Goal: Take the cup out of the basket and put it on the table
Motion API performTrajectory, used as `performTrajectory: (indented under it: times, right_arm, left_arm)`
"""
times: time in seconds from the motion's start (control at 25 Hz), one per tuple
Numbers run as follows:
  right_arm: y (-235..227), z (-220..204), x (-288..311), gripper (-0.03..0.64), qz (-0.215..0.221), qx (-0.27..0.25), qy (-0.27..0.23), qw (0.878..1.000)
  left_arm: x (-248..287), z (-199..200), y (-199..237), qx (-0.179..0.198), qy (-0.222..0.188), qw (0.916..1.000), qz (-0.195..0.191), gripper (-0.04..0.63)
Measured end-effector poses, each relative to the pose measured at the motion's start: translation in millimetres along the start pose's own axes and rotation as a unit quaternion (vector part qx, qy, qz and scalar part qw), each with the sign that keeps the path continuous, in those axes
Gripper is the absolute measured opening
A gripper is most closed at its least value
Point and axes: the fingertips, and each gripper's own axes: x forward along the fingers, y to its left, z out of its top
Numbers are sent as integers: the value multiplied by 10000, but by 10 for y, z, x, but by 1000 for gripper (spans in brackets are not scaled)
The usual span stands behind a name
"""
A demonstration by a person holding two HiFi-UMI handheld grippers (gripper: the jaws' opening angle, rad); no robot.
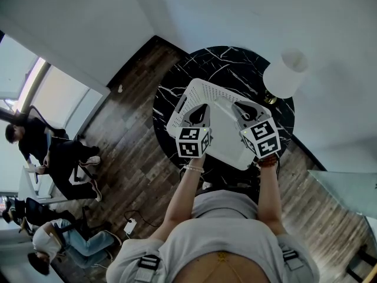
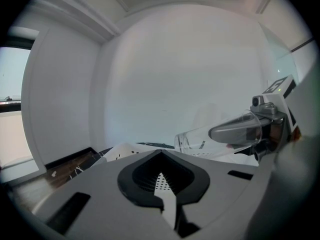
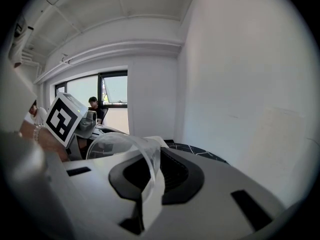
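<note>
Your right gripper [image 3: 150, 170] has its fingers closed on the clear cup [image 3: 125, 146], pinching one thin wall at the mouth, with one finger reaching inside. The cup lies almost on its side, base pointing toward your left. It hangs over the right part of the white basket [image 1: 194, 88] and is not yet on the table [image 1: 227, 61]. Your left gripper [image 2: 161, 178] sits at the basket's near left edge, and its fingers look closed on the perforated rim, pinning the basket down.

The weak point is that single-wall pinch. The plastic looks soft, so squeezing harder could buckle it, while a quick swing could let the cup pivot or slide out. You'll have to roll your wrist to stand it base down. If you let go early, it will likely tip and roll off the round top.

Bare marble is scarce. The basket fills most of the near side, and the lamp [image 1: 284, 72] stands at the far right, so a wide sweep that way could knock it. Carry the cup low and its base may catch the basket's rim
</note>
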Motion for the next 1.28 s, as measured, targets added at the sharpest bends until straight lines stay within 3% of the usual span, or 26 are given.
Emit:
performTrajectory:
  times: [1.28]
  right_arm:
    - [-42,-136,21,29,-125,35,133,9998]
  left_arm:
    - [-10,-20,-32,-14,11,10000,37,6]
